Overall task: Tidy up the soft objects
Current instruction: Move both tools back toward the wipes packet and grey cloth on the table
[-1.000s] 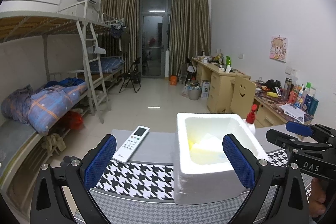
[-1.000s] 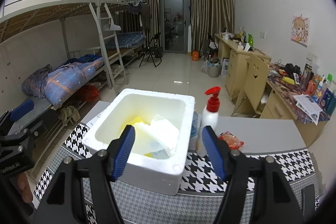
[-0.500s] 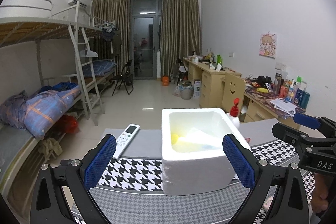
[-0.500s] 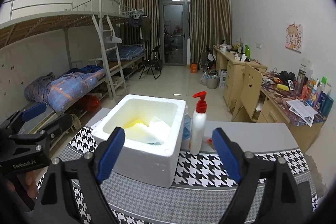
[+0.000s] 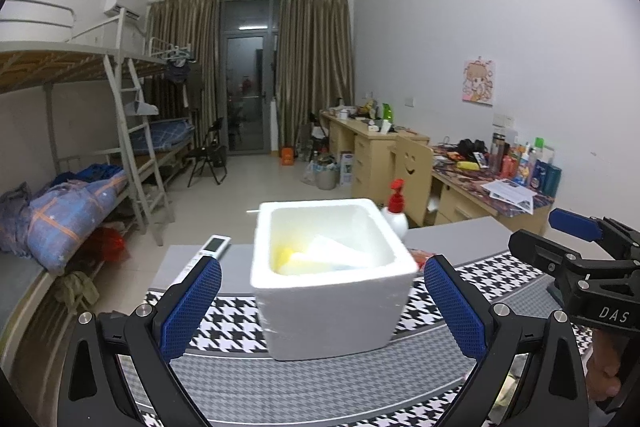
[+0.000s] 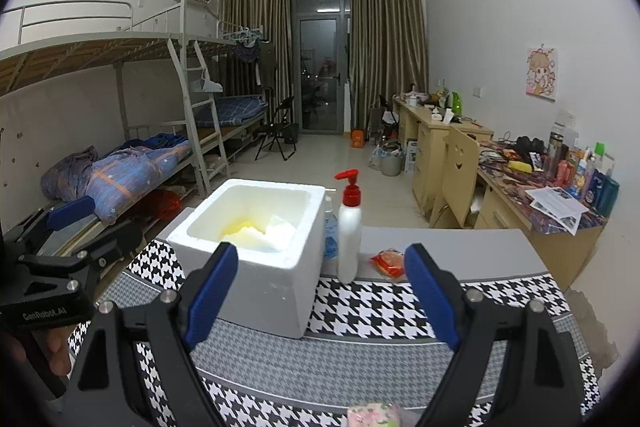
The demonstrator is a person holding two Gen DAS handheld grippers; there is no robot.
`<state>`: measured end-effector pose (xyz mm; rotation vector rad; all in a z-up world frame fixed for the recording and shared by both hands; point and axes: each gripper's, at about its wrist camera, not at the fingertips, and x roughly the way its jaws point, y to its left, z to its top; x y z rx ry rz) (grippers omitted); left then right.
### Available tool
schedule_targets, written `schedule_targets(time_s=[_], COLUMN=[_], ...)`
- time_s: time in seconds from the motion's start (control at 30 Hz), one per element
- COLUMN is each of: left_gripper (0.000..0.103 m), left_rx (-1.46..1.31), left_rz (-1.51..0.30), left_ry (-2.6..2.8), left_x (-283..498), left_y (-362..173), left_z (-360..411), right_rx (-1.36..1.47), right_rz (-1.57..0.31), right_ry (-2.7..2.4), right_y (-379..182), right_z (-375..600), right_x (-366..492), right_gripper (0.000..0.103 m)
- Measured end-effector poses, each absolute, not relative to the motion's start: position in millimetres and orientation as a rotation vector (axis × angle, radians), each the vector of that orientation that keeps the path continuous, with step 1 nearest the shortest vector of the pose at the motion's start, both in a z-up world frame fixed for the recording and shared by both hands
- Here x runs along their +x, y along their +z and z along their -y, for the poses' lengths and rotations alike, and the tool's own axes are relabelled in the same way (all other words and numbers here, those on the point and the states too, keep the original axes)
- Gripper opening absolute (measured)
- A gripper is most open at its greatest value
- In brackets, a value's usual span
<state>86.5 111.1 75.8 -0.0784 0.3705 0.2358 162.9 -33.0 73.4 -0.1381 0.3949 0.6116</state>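
A white foam box (image 5: 332, 279) stands on the houndstooth cloth; it also shows in the right wrist view (image 6: 256, 255). Yellow and white soft items (image 5: 320, 255) lie inside it, also seen in the right wrist view (image 6: 256, 229). My left gripper (image 5: 320, 303) is open and empty, held back from the box's near side. My right gripper (image 6: 320, 299) is open and empty, back from the box's right corner. A pink and green soft item (image 6: 372, 413) lies at the table's near edge below the right gripper. A red packet (image 6: 390, 261) lies right of the bottle.
A white pump bottle with a red top (image 6: 349, 227) stands just right of the box. A white remote (image 5: 206, 255) lies at the left of the table. Beyond are bunk beds (image 5: 80, 187), desks (image 5: 460, 187) and a wooden chair (image 6: 456, 179).
Both grippers have drawn back and risen from the box, so it looks smaller and farther. The right gripper has opened wider. Nothing was taken hold of.
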Motion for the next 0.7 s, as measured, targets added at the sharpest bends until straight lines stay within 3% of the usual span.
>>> schedule_targets(time_s=[0.7], left_gripper=[0.102], left_rx=[-0.102], left_rz=[-0.39], left_ry=[0.097], left_x=[92], left_y=[58], left_z=[-67], right_rx=[-0.089], right_rz=[-0.369], right_ry=[0.527], right_y=[66], right_z=[86], right_x=[146], right_gripper=[0.088])
